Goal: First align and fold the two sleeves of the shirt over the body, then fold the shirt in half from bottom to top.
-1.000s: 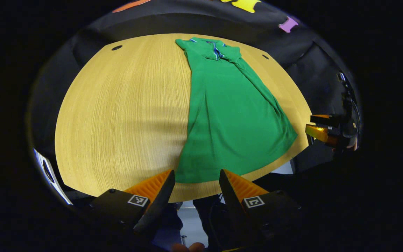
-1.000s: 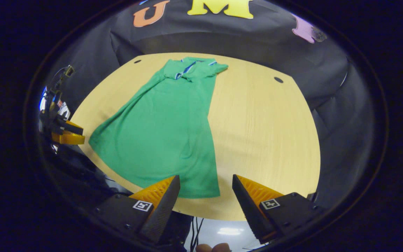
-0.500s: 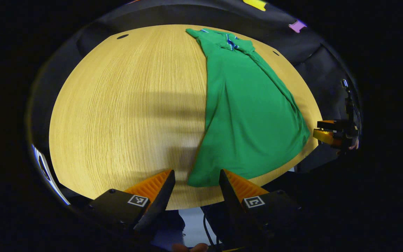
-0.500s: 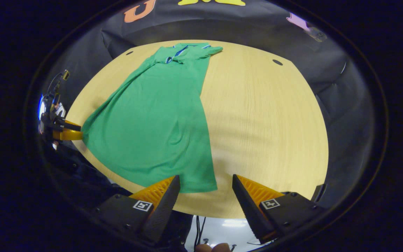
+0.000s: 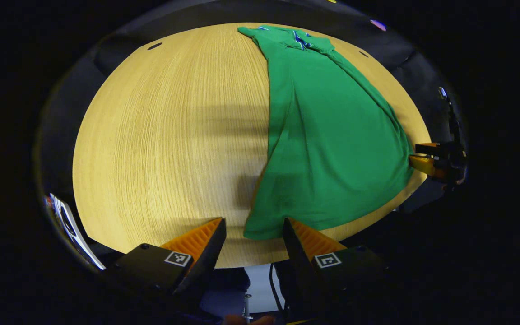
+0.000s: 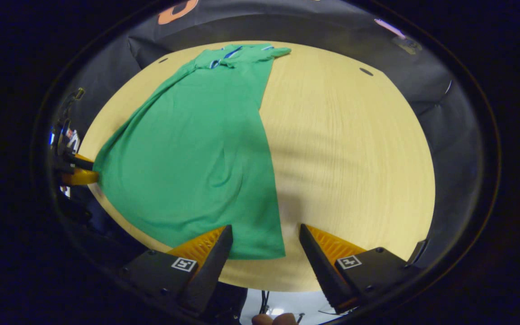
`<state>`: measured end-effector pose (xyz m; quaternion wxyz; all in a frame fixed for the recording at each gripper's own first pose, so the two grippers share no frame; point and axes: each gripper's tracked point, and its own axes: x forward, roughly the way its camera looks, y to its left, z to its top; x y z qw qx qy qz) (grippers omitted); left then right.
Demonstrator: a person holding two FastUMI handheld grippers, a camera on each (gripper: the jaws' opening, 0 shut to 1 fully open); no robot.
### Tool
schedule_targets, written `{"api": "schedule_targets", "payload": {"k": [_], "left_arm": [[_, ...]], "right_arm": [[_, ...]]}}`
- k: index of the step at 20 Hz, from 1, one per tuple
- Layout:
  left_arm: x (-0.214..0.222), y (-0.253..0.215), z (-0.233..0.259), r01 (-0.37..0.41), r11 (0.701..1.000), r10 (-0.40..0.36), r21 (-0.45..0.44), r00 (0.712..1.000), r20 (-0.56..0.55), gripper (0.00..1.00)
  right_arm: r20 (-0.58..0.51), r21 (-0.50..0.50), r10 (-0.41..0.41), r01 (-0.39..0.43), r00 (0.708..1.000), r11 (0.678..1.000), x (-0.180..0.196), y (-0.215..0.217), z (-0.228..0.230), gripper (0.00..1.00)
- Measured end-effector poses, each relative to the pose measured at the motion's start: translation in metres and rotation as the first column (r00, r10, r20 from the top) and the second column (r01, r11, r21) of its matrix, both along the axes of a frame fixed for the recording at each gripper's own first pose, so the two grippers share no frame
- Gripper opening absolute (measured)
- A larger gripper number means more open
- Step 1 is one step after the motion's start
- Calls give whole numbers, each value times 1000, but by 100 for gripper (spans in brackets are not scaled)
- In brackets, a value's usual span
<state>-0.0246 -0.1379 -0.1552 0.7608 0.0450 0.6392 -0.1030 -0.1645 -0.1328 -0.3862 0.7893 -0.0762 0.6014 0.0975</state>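
The green polo shirt (image 5: pixel 327 135) lay flat on the round wooden table (image 5: pixel 165 135), its sleeves folded in over its body. Its collar (image 5: pixel 297 39) was at the far edge and its hem at the near edge. The left gripper (image 5: pixel 253 239) was wide open at the near left hem corner and held nothing. The right gripper (image 6: pixel 264 243) was wide open at the near right hem corner and held nothing too. A fingertip (image 6: pixel 271 319) peeked in at the bottom
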Motion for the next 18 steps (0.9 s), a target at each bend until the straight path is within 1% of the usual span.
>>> {"api": "schedule_targets", "payload": {"k": [1,2,3,4,5,6,7,8,9,10,11,12,13,14,15,16,17,18], "left_arm": [[4,0,2,11,1000,-11,25,1000,1,83],[9,-1,6,10,999,-10,32,1000,-1,82],[15,-2,10,-4,999,4,34,1000,-4,82],[20,-4,14,-19,999,19,33,1000,-9,84],[26,-7,19,-21,999,22,35,1000,-19,84],[25,8,2,-19,999,20,39,999,-30,84],[30,7,5,-25,999,27,45,999,-46,84],[33,2,15,-44,998,47,50,997,-64,84],[38,7,14,-63,996,68,56,994,-90,84],[41,6,11,-84,995,89,52,989,-118,82],[43,2,12,-86,995,92,45,987,-135,78],[44,1,7,-83,996,86,32,986,-144,59],[49,-3,6,-92,996,89,-8,985,-150,54],[46,-5,5,-122,992,118,-19,982,-145,30],[47,-9,7,-119,992,112,-44,985,-134,6],[51,-10,9,-115,991,106,-69,987,-121,5],[53,-13,10,-130,986,116,-105,985,-129,4],[54,-15,13,-155,980,137,-123,980,-143,3]], "right_arm": [[7,0,-1,1,1000,1000,2,0,1,96],[-2,-2,-8,8,1000,1000,-1,-1,0,96],[-8,-4,-15,15,1000,1000,-3,-1,-1,97],[-13,-5,-17,17,1000,1000,-2,-1,0,87],[-24,-11,-18,18,1000,1000,-4,-1,0,97],[-28,-9,-24,24,999,1000,-3,0,2,87],[-42,-15,-18,18,999,1000,-7,0,1,87],[-46,-17,-14,13,999,1000,-10,1,0,77],[-55,-20,-14,13,998,1000,-12,2,1,79],[-60,-27,-16,15,998,1000,-15,2,0,58],[-62,-31,-17,15,998,999,-14,2,0,38],[-73,-29,-21,19,997,999,-13,3,0,38],[-59,-31,-53,51,997,998,-11,3,0,38],[-59,-41,-56,54,997,998,-12,3,3,3],[-63,-54,-35,32,997,998,-12,6,1,3],[-56,-58,-34,31,998,998,-10,6,0,3],[-60,-61,-42,38,997,997,-10,5,1,3],[-57,-43,-51,49,997,998,-10,7,1,3]]}}
